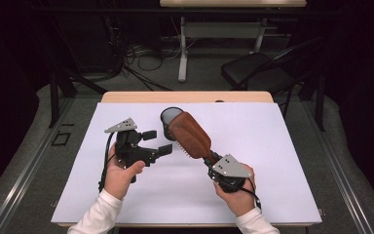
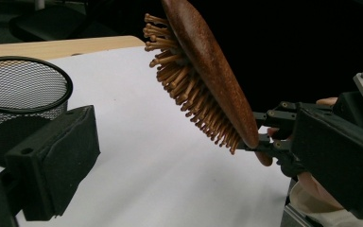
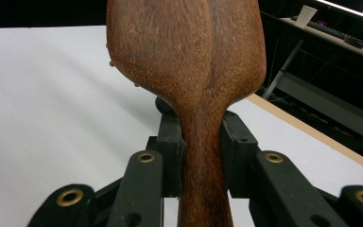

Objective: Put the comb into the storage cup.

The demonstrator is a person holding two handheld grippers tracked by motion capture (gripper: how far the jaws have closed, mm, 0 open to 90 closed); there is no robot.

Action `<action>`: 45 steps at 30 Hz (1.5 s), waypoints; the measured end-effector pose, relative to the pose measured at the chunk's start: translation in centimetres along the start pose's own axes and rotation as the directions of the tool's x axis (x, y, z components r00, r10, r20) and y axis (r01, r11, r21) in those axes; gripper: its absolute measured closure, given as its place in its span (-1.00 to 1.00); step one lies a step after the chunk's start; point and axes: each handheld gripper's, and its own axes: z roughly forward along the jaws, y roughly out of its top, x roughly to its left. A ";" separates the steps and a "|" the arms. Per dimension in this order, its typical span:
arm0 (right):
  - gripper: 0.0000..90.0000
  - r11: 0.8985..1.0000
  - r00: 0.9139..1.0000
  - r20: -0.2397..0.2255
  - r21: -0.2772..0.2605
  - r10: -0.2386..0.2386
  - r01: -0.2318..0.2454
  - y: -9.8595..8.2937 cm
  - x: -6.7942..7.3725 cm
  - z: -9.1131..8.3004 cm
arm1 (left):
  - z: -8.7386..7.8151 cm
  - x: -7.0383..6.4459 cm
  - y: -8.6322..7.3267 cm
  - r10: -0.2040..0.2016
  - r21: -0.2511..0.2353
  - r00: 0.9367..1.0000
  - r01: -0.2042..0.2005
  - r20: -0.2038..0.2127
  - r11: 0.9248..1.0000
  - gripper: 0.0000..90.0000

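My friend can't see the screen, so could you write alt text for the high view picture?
Seen from above, a person's right gripper holds a wooden hairbrush by its handle, head raised toward a black mesh cup on a white table. The left gripper is beside the cup, open and holding nothing.

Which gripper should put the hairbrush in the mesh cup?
Right. The right gripper is already shut on the wooden hairbrush handle, with the head over the mesh cup. The left gripper is open and empty beside the cup.

Black chair [image 1: 258,70], desk legs [image 1: 182,53], floor cables [image 1: 141,61].
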 end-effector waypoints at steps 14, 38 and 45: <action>0.60 1.000 1.000 -0.001 -0.007 -0.012 0.012 0.1 0.3 0.0 | 1.8 0.1 1.0 -0.043 0.012 0.999 0.042 0.027 0.999 -0.92; 0.61 1.000 1.000 -0.007 -0.017 -0.022 0.022 0.2 0.7 0.0 | 4.0 -0.5 1.5 -0.078 0.032 0.995 0.076 0.060 0.997 -0.82; 0.61 0.999 1.000 -0.004 -0.025 -0.020 0.020 0.3 0.7 -0.1 | 4.4 -0.4 1.5 -0.107 0.032 0.992 0.105 0.066 0.994 -0.77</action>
